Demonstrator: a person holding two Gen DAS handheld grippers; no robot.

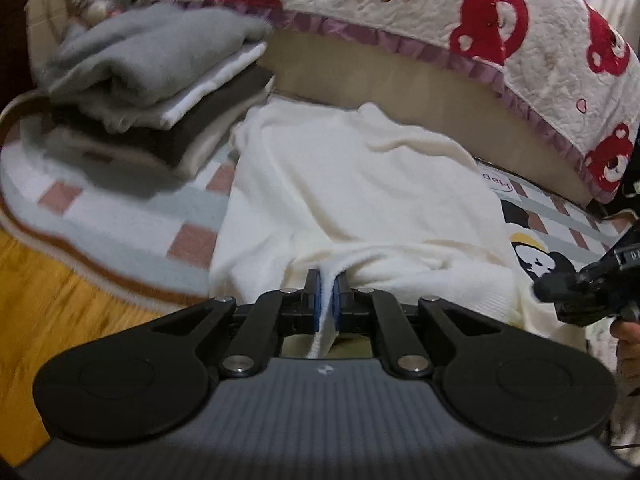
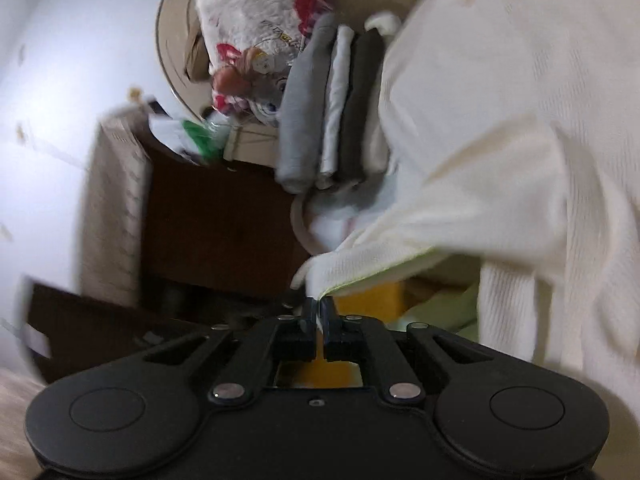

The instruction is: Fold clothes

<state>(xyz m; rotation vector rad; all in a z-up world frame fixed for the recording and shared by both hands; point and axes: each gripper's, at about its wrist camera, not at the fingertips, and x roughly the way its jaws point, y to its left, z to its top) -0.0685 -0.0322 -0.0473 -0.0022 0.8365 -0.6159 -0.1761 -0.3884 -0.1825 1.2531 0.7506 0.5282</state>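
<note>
A cream white knit garment lies spread on the checked bed cover. My left gripper is shut on its near hem, with a fold of the fabric pinched between the blue pads. My right gripper is shut on another corner of the same garment, which hangs lifted to the right in the right wrist view. The right gripper also shows in the left wrist view at the right edge.
A stack of folded clothes, grey on top, sits on the bed at the left and shows in the right wrist view. A quilt with red bears lies behind. The bed edge and orange floor are at the left. A dark cabinet stands nearby.
</note>
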